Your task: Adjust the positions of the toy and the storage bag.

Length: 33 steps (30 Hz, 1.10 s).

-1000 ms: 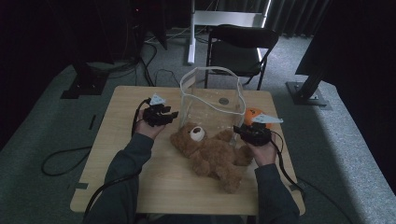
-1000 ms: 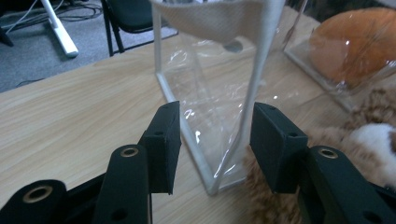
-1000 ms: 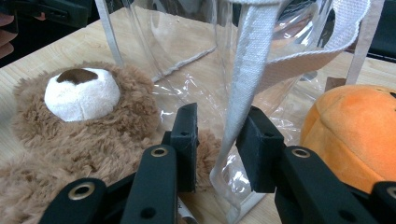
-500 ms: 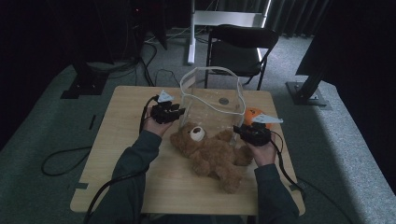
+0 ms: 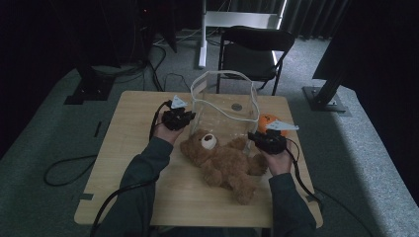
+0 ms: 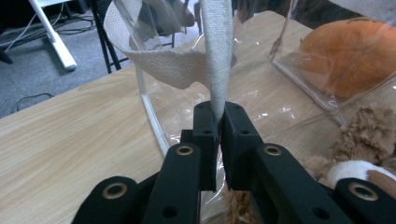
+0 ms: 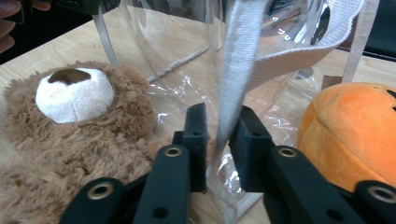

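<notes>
A clear plastic bag [image 5: 225, 98] with white webbing straps stands upright mid-table. My left gripper [image 5: 192, 116] is at the bag's left edge. Its jaws have just been closing and are now shut [image 6: 218, 116] on a webbing strap [image 6: 217, 56]. My right gripper [image 5: 253, 137] is at the bag's right front corner. Its jaws [image 7: 218, 126] have been closing around another strap [image 7: 238, 60], which leans on one pad with a slim gap at the other. A brown teddy bear [image 5: 222, 160] lies on its back in front of the bag, between the two grippers.
An orange plush toy [image 5: 267, 121] sits beside the bag's right side, just behind my right gripper. The wooden table [image 5: 133, 163] has free room at the left and along the front. A black chair [image 5: 252, 49] stands beyond the far edge.
The left hand shifted a little to the right, up to the bag's left edge, and its jaws came together on the strap. The right hand, bear and bag kept their places.
</notes>
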Available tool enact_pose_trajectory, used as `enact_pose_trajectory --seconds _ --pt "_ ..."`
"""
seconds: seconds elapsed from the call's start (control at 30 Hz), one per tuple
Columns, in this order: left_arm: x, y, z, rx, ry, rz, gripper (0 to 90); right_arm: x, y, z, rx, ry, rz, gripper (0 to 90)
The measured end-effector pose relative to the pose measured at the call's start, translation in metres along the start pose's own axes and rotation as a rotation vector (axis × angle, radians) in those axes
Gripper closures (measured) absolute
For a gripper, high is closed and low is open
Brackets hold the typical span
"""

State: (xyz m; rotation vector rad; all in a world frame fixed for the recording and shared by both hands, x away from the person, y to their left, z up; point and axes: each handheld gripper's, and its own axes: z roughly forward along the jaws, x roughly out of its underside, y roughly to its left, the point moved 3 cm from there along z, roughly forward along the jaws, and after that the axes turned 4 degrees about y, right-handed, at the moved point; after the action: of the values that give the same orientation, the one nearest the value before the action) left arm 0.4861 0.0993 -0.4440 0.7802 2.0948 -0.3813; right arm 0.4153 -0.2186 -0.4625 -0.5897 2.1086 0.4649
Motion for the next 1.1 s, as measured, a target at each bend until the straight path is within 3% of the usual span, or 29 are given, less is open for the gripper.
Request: enact_pose_trajectory --seconds 0.53,1.1 --pt "0.013 -0.006 -0.017 -0.001 -0.013 0.028 87.4 0.001 0.002 -0.001 -0.010 -0.001 -0.019 85.1" --pt "0.039 -0.018 -0.051 0.018 -0.016 0.036 87.3 0.001 0.011 -0.001 -0.055 0.017 -0.061 85.2"
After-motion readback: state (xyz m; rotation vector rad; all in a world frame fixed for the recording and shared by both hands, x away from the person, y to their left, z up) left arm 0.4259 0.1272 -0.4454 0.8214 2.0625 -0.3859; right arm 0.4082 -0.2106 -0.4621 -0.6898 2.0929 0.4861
